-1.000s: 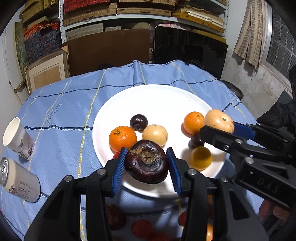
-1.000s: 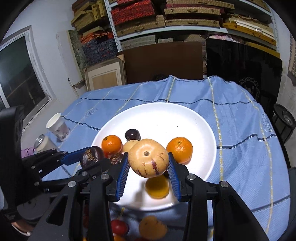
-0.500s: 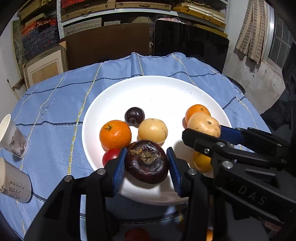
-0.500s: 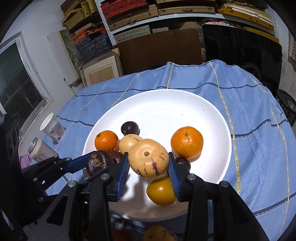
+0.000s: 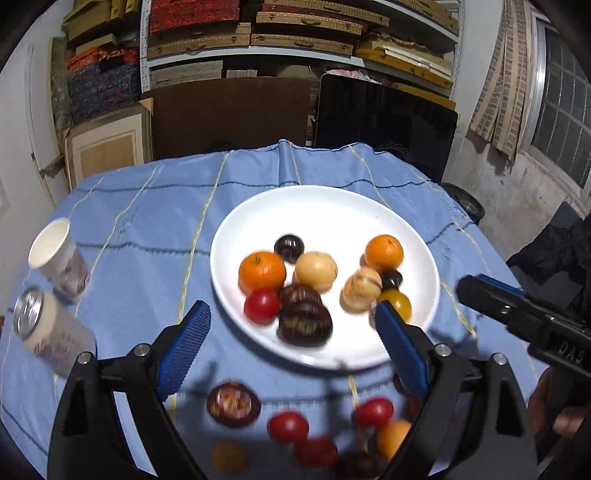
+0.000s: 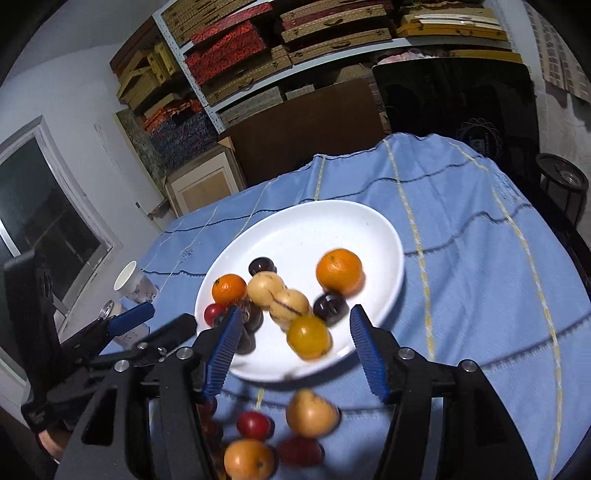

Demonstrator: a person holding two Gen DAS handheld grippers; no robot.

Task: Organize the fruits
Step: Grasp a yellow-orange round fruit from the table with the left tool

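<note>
On the blue cloth [image 5: 140, 229] over my worktop sits a white plate [image 5: 325, 206] with oranges, dark fruits, pale fruits, a red one and a yellow one. My left gripper [image 5: 291, 350] is opening wide, with nothing between its fingers. My right gripper [image 6: 295, 347] is opening too and grips nothing. More loose fruits [image 5: 295, 428] lie on the cloth near me, blurry. A paper cup [image 5: 59, 254] and a can [image 5: 48, 332] stand well off to the left. Shelves [image 5: 295, 33] of boxes fill the back wall.
</note>
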